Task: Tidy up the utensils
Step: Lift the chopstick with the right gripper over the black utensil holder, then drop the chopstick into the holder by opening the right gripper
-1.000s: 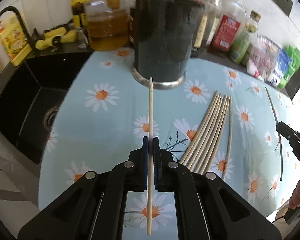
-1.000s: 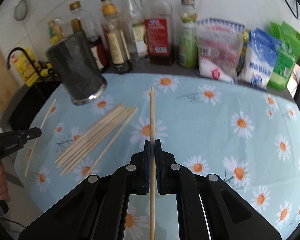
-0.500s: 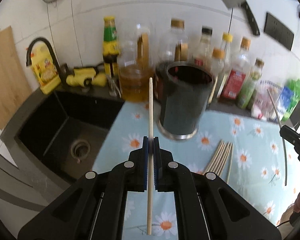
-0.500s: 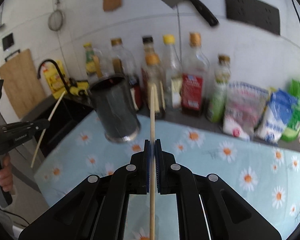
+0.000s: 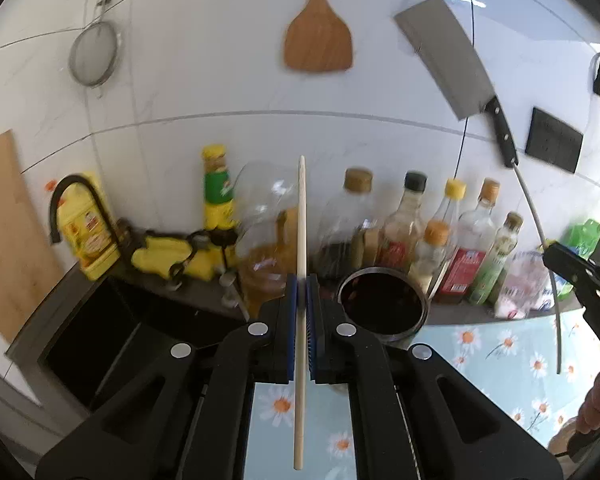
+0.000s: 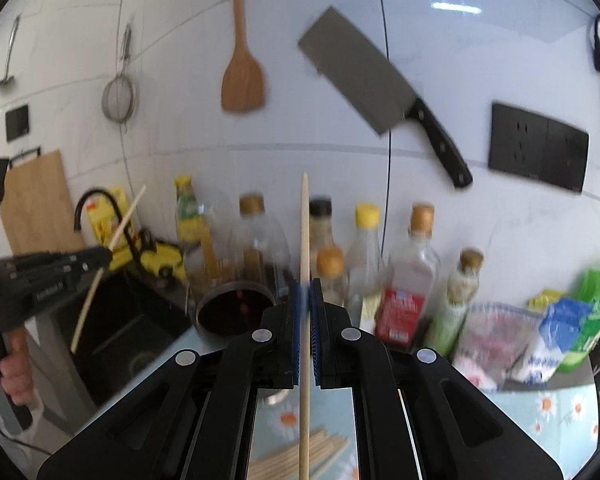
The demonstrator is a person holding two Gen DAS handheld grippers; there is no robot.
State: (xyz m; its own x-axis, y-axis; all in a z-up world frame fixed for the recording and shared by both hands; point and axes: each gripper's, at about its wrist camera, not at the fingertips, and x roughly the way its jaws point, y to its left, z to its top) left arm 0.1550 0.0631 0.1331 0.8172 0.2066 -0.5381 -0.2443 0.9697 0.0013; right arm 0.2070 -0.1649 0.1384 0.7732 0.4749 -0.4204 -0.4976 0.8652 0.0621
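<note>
Wooden chopsticks, one pinched upright in each gripper: left gripper (image 5: pixel 300 312), chopstick (image 5: pixel 301 220); right gripper (image 6: pixel 306 312), chopstick (image 6: pixel 305 232). The holder (image 5: pixel 382 308) sits just right of the left fingers; tip each stick tip-down over its mouth before letting go.

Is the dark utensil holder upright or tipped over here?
Upright: the utensil holder stands on its base, round opening facing up. Contents cannot be made out.

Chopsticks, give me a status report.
Left gripper shut on one chopstick, right gripper shut on another chopstick. Both raised, tips up. Dark utensil holder open below. More chopsticks on table.
</note>
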